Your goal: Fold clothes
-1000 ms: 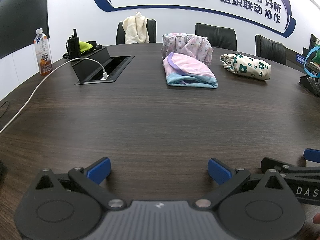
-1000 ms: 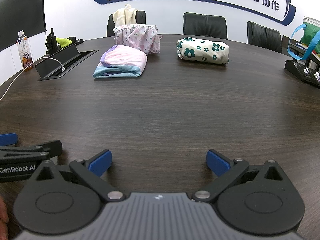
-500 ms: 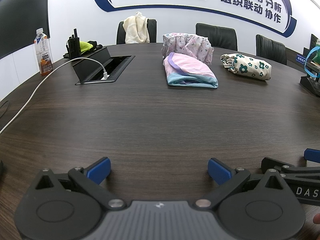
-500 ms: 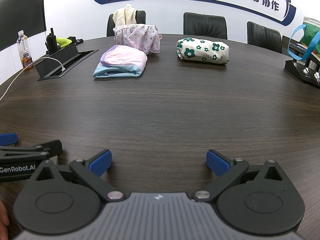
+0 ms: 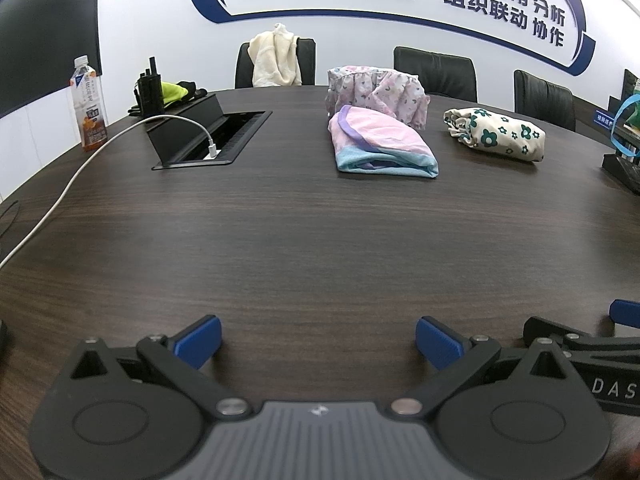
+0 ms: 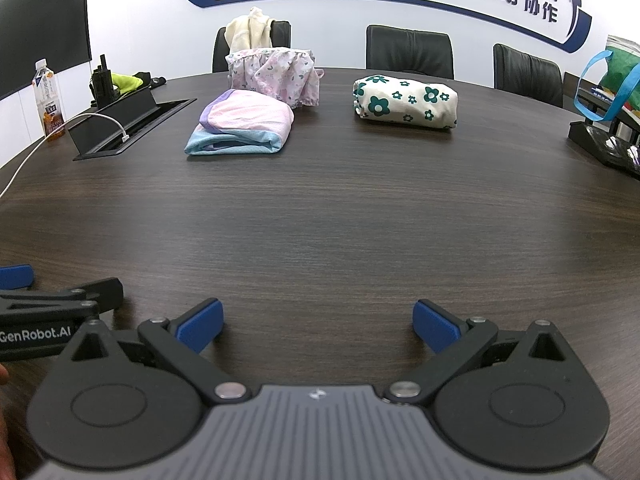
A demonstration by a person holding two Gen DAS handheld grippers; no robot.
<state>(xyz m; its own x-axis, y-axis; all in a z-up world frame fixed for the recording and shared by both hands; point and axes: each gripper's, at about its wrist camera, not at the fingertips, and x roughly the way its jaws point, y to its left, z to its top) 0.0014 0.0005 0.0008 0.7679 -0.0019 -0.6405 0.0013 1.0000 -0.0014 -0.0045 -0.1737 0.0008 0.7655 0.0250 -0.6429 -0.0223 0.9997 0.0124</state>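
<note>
Both tools, left tool (image 5: 318,338) and right tool (image 6: 318,326), gaping wide, holding nothing, hovering over counter (image 6: 340,220). Three folded bundles lying at 12 o'clock (pink shirt (image 6: 244,126) nearest); careless reaching risking snagging, undoing folds.

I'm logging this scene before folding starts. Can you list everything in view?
folded top: 1, pink and blue, table middle
floral garment: 1, pink print, behind the top
flowered bundle: 1, cream and green, right of the top
table: 1, dark wood
cable box: 1, black, open, left
cable: 1, white, into the box
bottle: 1, orange drink, far left
chairs: 3, black, far side
cloth: 1, cream, over left chair
left gripper: 1, blue fingers, open
right gripper: 1, blue fingers, open
</note>
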